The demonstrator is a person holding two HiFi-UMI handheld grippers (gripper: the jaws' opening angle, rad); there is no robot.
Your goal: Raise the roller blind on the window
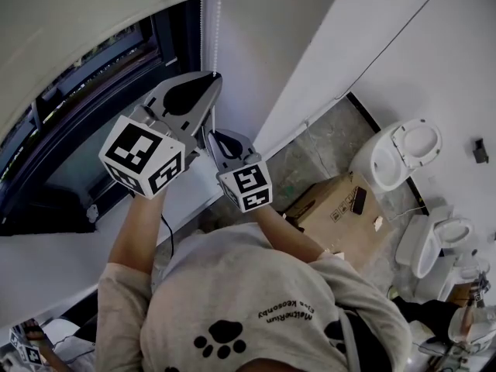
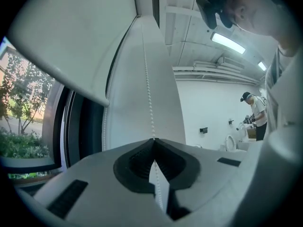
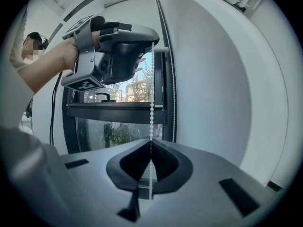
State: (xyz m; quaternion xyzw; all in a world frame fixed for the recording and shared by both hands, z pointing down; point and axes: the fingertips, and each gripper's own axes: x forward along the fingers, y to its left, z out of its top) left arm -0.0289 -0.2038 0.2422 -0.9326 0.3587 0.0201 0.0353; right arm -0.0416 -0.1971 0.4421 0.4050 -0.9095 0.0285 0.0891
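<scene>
Two tools are clamped on the same white bead chain (image 1: 210, 22) beside the window (image 1: 85, 142). The left tool (image 1: 211, 77) is the higher one. Its jaws are pressed together at the tips with the bead chain (image 2: 148, 96) pinched between them in the left gripper view, where the left tool (image 2: 153, 140) looks up along the wall. The right tool (image 1: 209, 134) sits just below it, also closed tight on the chain. In the right gripper view the bead chain (image 3: 151, 112) rises straight from the right tool (image 3: 150, 142) to the tip of the left tool (image 3: 150, 42) above. On the floor (image 1: 310, 149) to the person's right stands a closed cardboard box (image 1: 329, 208) with a small dark object (image 1: 358, 200) lying on its top; I cannot tell what is inside. Near it is a white toilet (image 1: 387, 157) with its seat lifted. The roller blind (image 1: 77, 14) is a plain, pale sheet covering the upper part of the window. Its straight bottom bar (image 2: 61, 82) hangs partway down, and the dark-framed glass below it is uncovered, showing trees outside. The chain hangs along the white wall just to the right of the roller blind (image 2: 71, 32), at the window's edge.
</scene>
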